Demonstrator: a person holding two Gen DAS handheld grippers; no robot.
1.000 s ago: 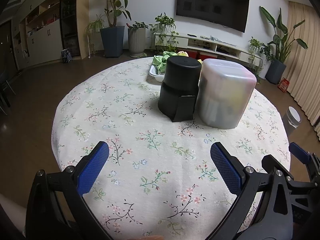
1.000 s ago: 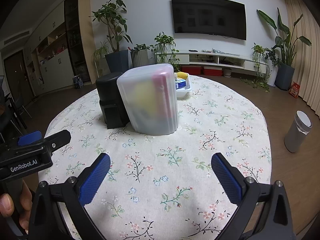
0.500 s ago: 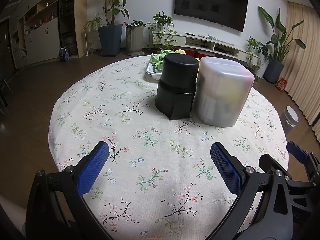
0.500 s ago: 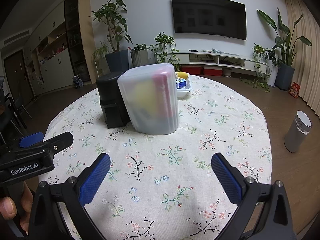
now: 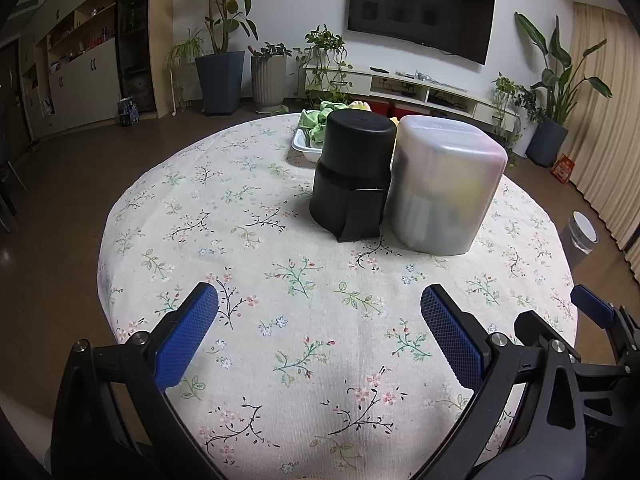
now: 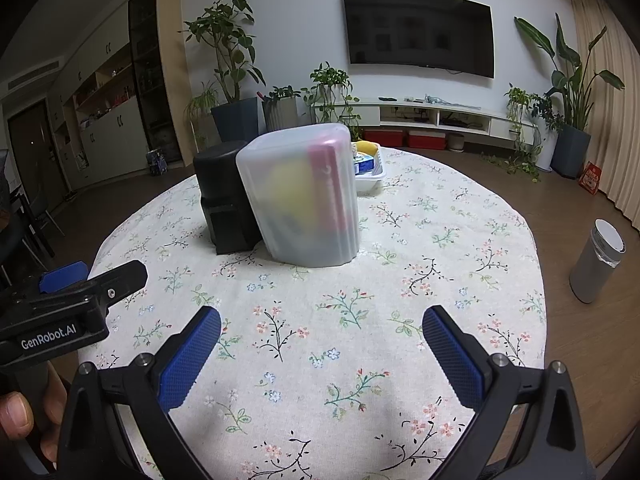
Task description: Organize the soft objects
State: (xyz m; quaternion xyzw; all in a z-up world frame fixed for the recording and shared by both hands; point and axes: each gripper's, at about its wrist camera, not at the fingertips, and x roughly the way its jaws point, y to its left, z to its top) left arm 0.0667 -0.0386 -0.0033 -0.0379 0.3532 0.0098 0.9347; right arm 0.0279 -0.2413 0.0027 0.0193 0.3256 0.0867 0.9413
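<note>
Two claws hover, jaws spread wide and empty, over the near edge of a round bench (image 5: pixel 224 200) draped in a floral cloth. From the left claw (image 5: pixel 320 332), a black container (image 5: pixel 352 176) stands at 12 o'clock, touching a frosted translucent bin (image 5: pixel 444 188) at 1 o'clock; blurred yellow and pink shapes show through its wall. Behind both sits a white tray (image 5: pixel 302 146) holding green cloth (image 5: pixel 316 122). The right claw (image 6: pixel 322 350) faces the same bin (image 6: pixel 304 196) at 12 o'clock, the tray (image 6: pixel 372 178) just beyond.
</note>
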